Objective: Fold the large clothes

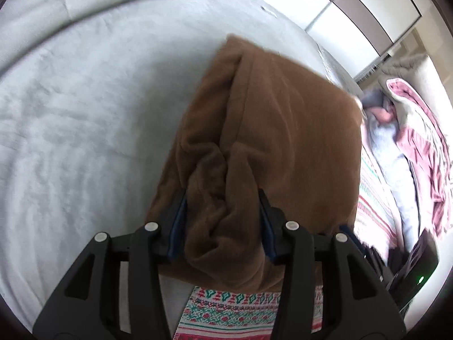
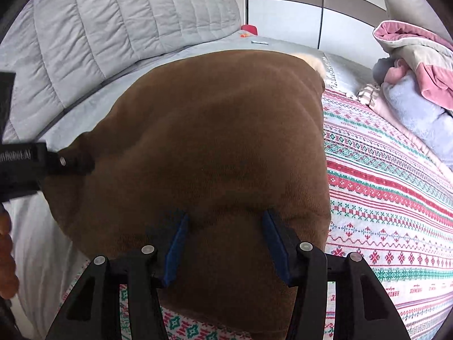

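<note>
Fabric of a brown garment fills the space between the blue pads of the left gripper, where a thick bunched edge is pinched between fingers that are set well apart by the bulk of the cloth. In the right wrist view the same brown garment is seen between the pads of the right gripper; the fingers are spread about as wide, and the cloth seems to be held there, but it cannot be told for certain if it is gripped or only lies between them. The left gripper is seen at the left edge of that view, touching the garment's side. The garment appears to be lifted at its near edge, over a patterned blanket and a grey bedcover. Farther away, a pile of pink and grey bedding lies beside the wall, and a quilted grey cover is behind the garment. It is judged that a fold is in hand, with the near edge carried forward. For the next move both edges should be kept level and laid evenly on the far part.
</note>
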Motion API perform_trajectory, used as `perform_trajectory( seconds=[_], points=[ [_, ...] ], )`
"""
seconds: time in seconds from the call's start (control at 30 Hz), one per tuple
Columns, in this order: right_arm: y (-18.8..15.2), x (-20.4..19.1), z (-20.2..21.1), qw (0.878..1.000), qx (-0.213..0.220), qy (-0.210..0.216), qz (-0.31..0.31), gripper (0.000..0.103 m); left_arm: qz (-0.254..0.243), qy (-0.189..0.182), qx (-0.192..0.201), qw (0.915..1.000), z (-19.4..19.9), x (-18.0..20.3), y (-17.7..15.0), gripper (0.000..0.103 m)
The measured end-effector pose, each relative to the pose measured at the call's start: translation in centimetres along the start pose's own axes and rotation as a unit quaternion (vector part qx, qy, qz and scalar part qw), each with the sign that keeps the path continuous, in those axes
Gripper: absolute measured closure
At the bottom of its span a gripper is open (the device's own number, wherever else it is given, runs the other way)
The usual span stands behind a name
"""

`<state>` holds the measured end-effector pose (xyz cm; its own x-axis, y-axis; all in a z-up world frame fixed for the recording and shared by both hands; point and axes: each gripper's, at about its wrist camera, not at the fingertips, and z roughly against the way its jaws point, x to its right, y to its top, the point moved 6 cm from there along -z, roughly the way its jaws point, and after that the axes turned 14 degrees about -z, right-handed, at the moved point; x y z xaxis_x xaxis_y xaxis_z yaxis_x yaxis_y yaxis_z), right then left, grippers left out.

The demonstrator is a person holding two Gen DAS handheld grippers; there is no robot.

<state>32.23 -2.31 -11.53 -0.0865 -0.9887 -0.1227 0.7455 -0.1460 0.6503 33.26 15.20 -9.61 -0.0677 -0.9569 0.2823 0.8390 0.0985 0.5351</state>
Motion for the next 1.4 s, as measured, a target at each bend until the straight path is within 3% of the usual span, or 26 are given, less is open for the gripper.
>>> perform_trajectory(
  seconds=[0.1, 0.2, 0.3, 0.4, 0.47, 0.57, 0.67, 0.77, 0.83, 0.97, 1.07, 1.17, 1.27, 1.4],
  points=[
    [-0.1, 0.1, 0.1, 1.0, -0.003, 0.007, -0.003, 0.048, 0.001, 0.066, 0.064, 0.9958, 3.5, 0.2, 1.9, 0.055],
    [0.0, 0.2, 0.2, 1.0, -0.006, 0.012, 0.001, 0.048, 0.008, 0.046, 0.097, 0.9942, 4.7, 0.8, 3.5, 0.053],
    [0.5, 0.2, 0.4, 1.0, -0.014, 0.015, 0.013, 0.048, 0.002, 0.01, 0.068, 0.9976, 2.1, 1.9, 4.7, 0.053],
    [0.9, -0.4, 0.9, 0.998, -0.022, 0.005, 0.057, 0.045, -0.023, 0.025, 0.037, 0.9987, -0.8, 2.3, 6.0, 0.053],
    [2.3, -0.6, 1.4, 0.997, -0.022, 0.023, 0.07, 0.045, -0.035, 0.029, 0.024, 0.9987, -2.0, 2.7, 7.2, 0.053],
    [6.6, 0.5, 1.4, 0.998, -0.001, 0.05, 0.043, 0.045, -0.049, 0.021, 0.025, 0.9983, -2.8, 3.3, 10.1, 0.053],
    [11.5, 2.8, -2.0, 0.998, -0.012, 0.057, -0.006, 0.044, -0.084, 0.008, 0.018, 0.9963, -4.5, 4.9, 13.1, 0.053],
    [15.2, 4.1, -5.0, 0.999, -0.006, 0.043, -0.031, 0.044, -0.104, 0.025, 0.003, 0.9942, -7.4, 5.4, 14.8, 0.053],
    [16.6, 3.8, -6.7, 0.997, -0.014, 0.064, -0.033, 0.044, -0.107, 0.043, 0.004, 0.9933, -9.1, 4.9, 15.1, 0.053],
    [17.8, 3.3, -10.4, 0.999, -0.025, 0.034, -0.024, 0.037, -0.077, 0.067, -0.006, 0.9948, -13.0, 2.6, 14.0, 0.052],
    [17.3, 2.5, -12.8, 0.999, -0.04, -0.004, 0.009, 0.03, -0.058, 0.06, 0.035, 0.9959, -13.3, 1.6, 13.1, 0.052],
    [16.7, 2.8, -14.3, 0.999, -0.05, 0.005, -0.008, 0.027, -0.046, 0.049, 0.066, 0.9956, -13.1, 1.0, 12.2, 0.052],
    [15.9, 3.0, -14.9, 0.999, -0.037, -0.005, -0.002, 0.024, -0.035, 0.035, 0.06, 0.997, -13.7, 0.9, 12.5, 0.051],
    [16.0, 2.4, -14.5, 0.999, -0.032, -0.028, 0.023, 0.024, -0.046, 0.048, 0.051, 0.9965, -13.2, 1.4, 12.9, 0.051]
  ],
)
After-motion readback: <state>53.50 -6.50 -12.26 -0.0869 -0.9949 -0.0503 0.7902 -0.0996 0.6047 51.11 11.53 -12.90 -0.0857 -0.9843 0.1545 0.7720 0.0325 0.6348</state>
